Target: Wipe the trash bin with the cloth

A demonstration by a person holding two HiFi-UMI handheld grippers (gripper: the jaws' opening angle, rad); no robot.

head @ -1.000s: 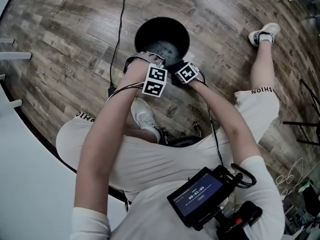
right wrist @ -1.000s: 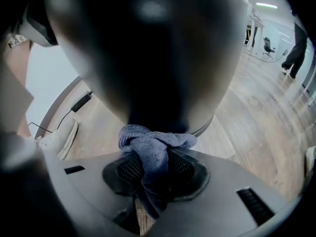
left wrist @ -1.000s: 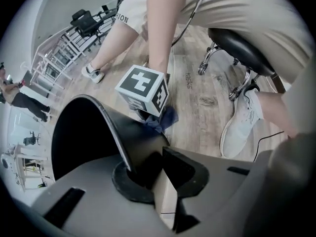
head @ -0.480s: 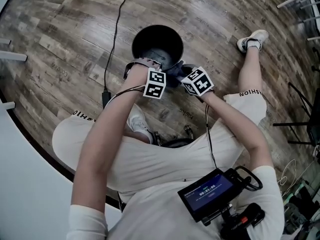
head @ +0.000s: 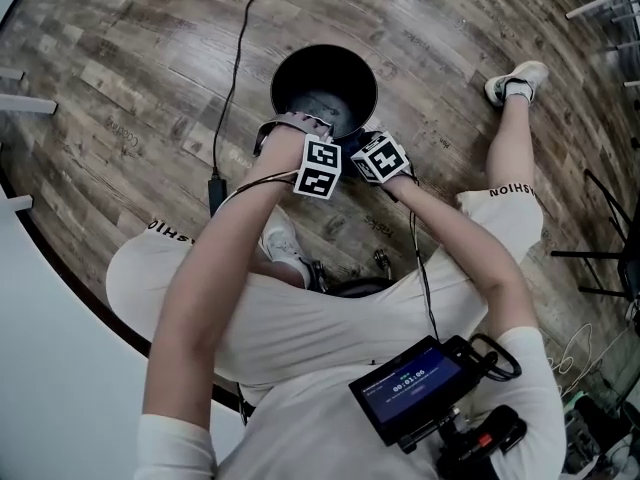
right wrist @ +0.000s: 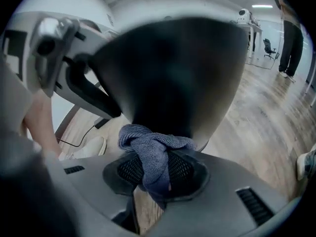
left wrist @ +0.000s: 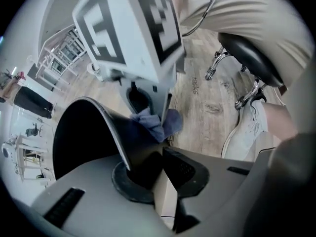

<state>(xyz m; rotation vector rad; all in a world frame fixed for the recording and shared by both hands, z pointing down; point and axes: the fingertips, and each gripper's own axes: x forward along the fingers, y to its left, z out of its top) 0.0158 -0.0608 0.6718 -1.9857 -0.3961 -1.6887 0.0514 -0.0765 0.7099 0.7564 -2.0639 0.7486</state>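
A wood-look plank floor point(head: 120, 58) runs across the room, and the black trash bin point(head: 300, 68) stands upright on it just ahead of the seated person's knees, its mouth open to the head view. The left gripper point(left wrist: 150, 164) has its fingers pinched on the bin's near wall, one inside the rim and one outside. That hold reads as bracing, so the light bin does not skid or tip while it is rubbed. Just beside that grip, the right gripper point(right wrist: 157, 174) has its fingers clamped on a bunched blue-grey cloth point(right wrist: 153, 149). The loose wad sticks out past the tips and looks pressed to the outside of the bin's wall near the rim — a padded face to rub with. By this, the outer wall is the part in hand. A black cable point(head: 235, 78) trails over the floor at the bin's left, apart from both grippers.
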